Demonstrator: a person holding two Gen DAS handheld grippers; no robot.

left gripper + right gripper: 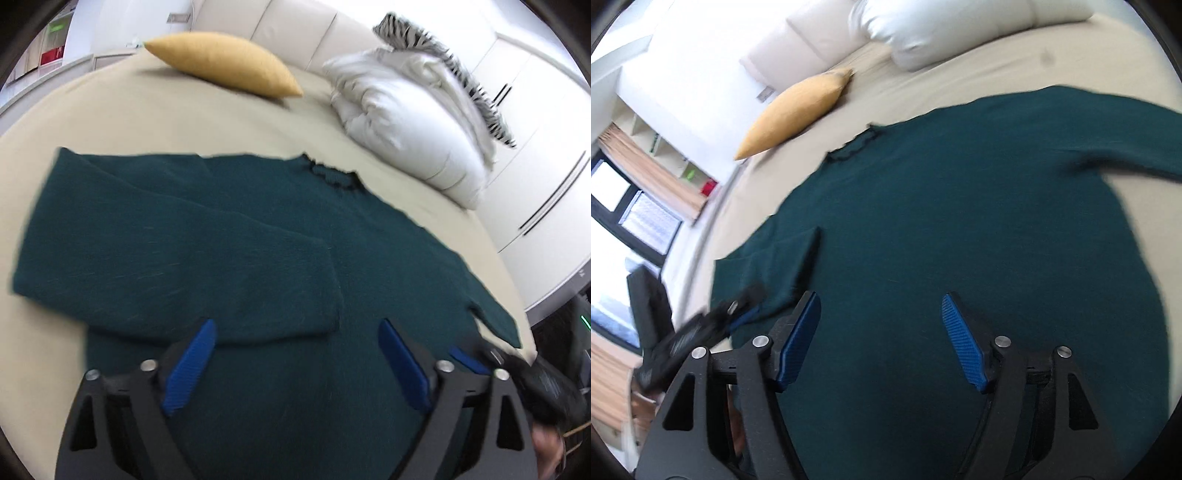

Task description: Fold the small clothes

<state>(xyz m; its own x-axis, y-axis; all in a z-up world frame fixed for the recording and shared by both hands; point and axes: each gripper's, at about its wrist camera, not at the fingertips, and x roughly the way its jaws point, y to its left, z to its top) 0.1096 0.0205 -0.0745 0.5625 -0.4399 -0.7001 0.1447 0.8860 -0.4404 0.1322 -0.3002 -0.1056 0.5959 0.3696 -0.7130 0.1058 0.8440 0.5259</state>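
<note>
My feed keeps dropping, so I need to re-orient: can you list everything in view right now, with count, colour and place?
sweater: one, dark green, spread flat on the bed, one sleeve folded across its body
bed sheet: one, beige, under the sweater
cushion: one, mustard yellow, near the headboard
duvet: one, white, bunched by the headboard, with a zebra-striped piece on top
headboard: one, cream, padded
wardrobe: one, white, beside the bed
left claw: one, black with blue pads, open above the sweater
right claw: one, black with blue pads, open above the sweater
</note>
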